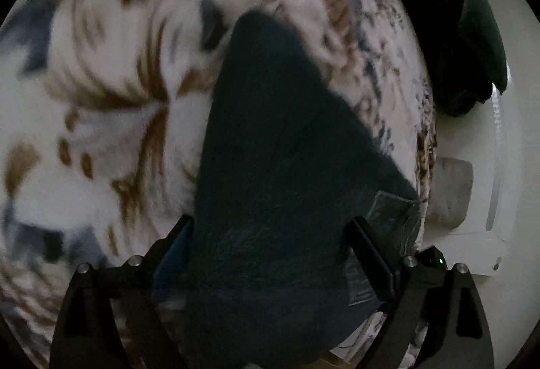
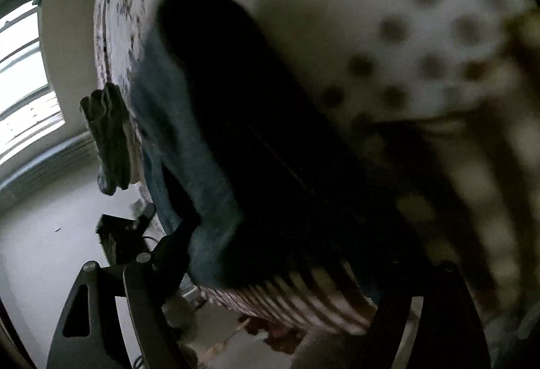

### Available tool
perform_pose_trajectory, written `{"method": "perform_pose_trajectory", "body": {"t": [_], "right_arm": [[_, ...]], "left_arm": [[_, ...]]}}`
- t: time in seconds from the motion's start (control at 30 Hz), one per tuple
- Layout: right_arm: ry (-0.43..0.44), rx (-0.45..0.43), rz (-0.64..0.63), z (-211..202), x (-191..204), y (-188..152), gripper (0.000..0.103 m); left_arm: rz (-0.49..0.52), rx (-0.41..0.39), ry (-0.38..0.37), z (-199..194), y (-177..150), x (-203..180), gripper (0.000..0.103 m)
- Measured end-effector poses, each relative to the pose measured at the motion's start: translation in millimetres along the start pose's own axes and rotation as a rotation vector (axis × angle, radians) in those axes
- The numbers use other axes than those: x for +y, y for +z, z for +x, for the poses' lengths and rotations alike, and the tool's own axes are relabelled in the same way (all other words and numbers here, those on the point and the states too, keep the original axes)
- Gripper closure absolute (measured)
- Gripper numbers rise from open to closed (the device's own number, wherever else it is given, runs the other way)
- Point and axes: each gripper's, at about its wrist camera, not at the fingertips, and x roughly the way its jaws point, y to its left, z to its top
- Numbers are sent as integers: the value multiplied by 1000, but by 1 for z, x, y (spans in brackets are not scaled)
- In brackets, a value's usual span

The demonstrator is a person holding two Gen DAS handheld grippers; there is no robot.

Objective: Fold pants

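Dark blue pants point(image 1: 280, 133) lie in a long narrow strip on a white, brown and grey patterned blanket point(image 1: 101, 99). My left gripper point(image 1: 275, 240) stands wide over their near end, with the cloth filling the gap between its fingers point(image 1: 371, 254). A sewn label point(image 1: 391, 210) shows by the right finger. In the right wrist view the same pants point(image 2: 236, 119) run up and left across the bed. My right gripper point(image 2: 303, 251) is spread wide around their near end. Its left finger point(image 2: 179, 240) touches the blue edge and its right finger is lost in shadow.
A dark green garment point(image 1: 472, 15) hangs over the bed's far corner. A grey cloth point(image 1: 452, 190) hangs at the bed edge above pale floor point(image 2: 50, 217). A window point(image 2: 23, 82) is at the left. Striped fabric point(image 2: 303, 301) lies under the pants' near end, beside a dotted cover point(image 2: 405, 31).
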Motion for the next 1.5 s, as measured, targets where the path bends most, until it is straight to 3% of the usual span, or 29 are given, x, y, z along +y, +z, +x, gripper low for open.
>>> {"method": "perform_pose_trajectory", "body": {"t": [0.07,0.17,0.2,0.23,0.27,0.33,0.4,0.47,0.5,0.53,0.6,0.7,0.83,1.0,1.13,1.3,1.5], "right_arm": [[65,-40,23,9,-1,9,14],[65,-85,18,9,10,9,15],[74,-107,-6,5,17,4,25],[88,-133,-42,-2,26,-1,42],[97,-144,-64,-6,31,-4,47],[49,-158,-103,-9,37,-5,46],[-4,-152,-107,1,35,0,34],[4,-127,-59,16,26,6,33],[19,-146,-49,19,26,7,36],[18,-158,-53,19,29,6,45],[30,-172,-71,16,38,1,62],[14,-188,-113,5,61,-13,67],[7,-196,-150,-13,96,-36,68],[31,-174,-217,-46,162,-59,68],[55,-149,-296,-43,244,-76,68],[89,-151,-385,-9,347,-93,68],[134,-161,-422,94,483,-72,68]], "left_arm": [[1,-5,-8,5,0,2,12],[-7,-16,-13,5,1,1,13],[-1,-31,-9,1,0,0,25],[14,-44,-4,-1,-3,0,32],[26,-57,5,-4,-5,0,39],[43,-68,-8,-5,-7,3,42],[42,-67,-22,-4,-8,7,40],[14,-59,-48,-1,-6,11,39],[16,-59,-49,-2,-4,10,42],[28,-69,-38,-3,-4,7,46],[61,-93,-26,-10,-8,-4,72],[79,-116,-23,-28,-15,-16,79],[84,-141,-41,-68,-18,-33,80],[102,-190,-38,-148,-13,-64,80],[113,-264,-32,-217,8,-75,80],[110,-364,-40,-309,76,-61,80],[124,-420,-24,-381,190,-26,80]]}}
